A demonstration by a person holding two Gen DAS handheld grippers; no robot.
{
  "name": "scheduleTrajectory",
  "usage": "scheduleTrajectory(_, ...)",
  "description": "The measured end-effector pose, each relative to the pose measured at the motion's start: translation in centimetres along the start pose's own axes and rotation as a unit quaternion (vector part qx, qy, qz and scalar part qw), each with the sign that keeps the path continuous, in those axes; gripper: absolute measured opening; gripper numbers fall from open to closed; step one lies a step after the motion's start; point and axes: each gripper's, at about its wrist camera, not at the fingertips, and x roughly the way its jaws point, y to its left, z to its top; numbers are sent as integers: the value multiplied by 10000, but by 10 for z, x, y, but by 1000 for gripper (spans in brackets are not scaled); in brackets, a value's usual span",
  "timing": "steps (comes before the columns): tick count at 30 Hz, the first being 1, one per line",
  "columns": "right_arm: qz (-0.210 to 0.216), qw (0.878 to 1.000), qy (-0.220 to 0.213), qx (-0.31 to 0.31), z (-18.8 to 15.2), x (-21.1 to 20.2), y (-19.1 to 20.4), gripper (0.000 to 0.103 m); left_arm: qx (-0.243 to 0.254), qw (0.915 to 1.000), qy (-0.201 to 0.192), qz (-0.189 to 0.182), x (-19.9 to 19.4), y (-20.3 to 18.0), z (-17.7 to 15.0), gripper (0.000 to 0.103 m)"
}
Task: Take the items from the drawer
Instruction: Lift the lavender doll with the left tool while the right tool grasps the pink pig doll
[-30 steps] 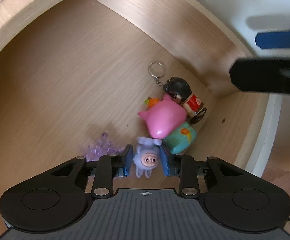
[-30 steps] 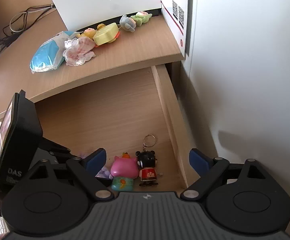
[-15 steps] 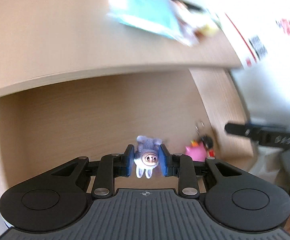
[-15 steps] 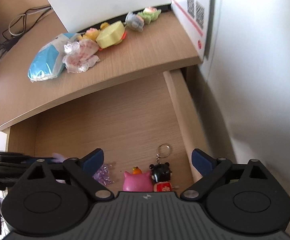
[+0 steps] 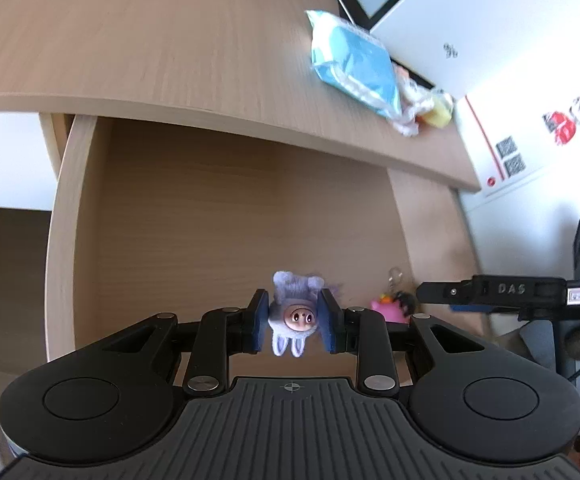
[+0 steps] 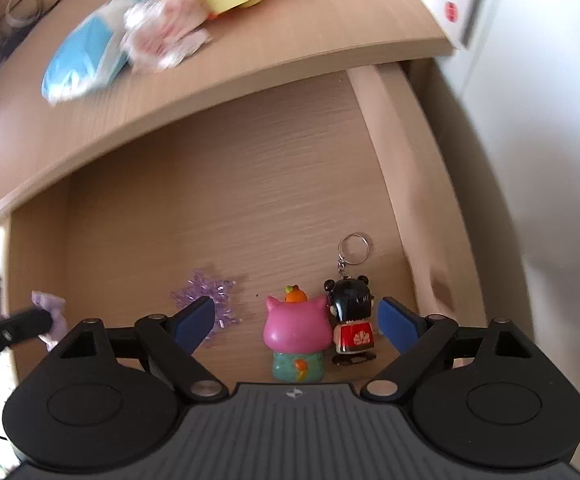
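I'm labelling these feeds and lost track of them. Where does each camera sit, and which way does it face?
Left wrist: on the left claw, angled down over the open drawer and desk; its pads clamp a lilac pig toy.
Right wrist: on the right claw, facing steeply down into the drawer; open jaws straddle a pink figure and a keychain doll.
Shared: drawer, pink figure, blue packet, each other's claw.

Drawer [image 6: 218, 200]: pale wood-grain laminate, matt. Pig toy [image 6: 295, 330]: glossy pink plastic. Doll [image 6: 350, 320]: shiny plastic, metal ring. Bunny [image 5: 292, 312]: fuzzy lilac cloth. Crystal [image 6: 206, 292]: clear purple plastic. Pads [image 6: 192, 320]: matt blue.
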Motion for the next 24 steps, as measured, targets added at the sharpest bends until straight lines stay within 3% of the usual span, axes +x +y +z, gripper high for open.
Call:
scheduleTrajectory(4,403,9971,515,390,13,8,-9,90,-161,9995,-12,-269,-1,6,-1,30)
scheduleTrajectory(7,1,9966,789,216,13,28,-1,90,-125,9993,9,-362,-2,7,-3,30)
scheduleTrajectory(10,-405,9940,937,-394,9,45,21,91,-127,9992,33,-372,-7,13,-5,30)
scheduleTrajectory(16,-1129,9783,1337,-1108,5,88,45,91,-302,9992,50,-269,-19,34,-12,30)
scheduleTrajectory(17,-1233,9781,1380,-949,5,92,49,89,-341,9991,48,-259,-20,37,-13,30)
scheduleTrajectory(18,-1281,9766,1397,-1013,5,94,52,79,-381,9989,56,-255,-22,40,-14,30)
scheduleTrajectory(21,-740,9850,1320,-834,10,87,63,77,-499,9984,89,-232,-23,47,-17,30)
scheduleTrajectory(24,81,9956,812,-454,26,67,69,76,-283,9985,310,-362,-24,52,-18,30)
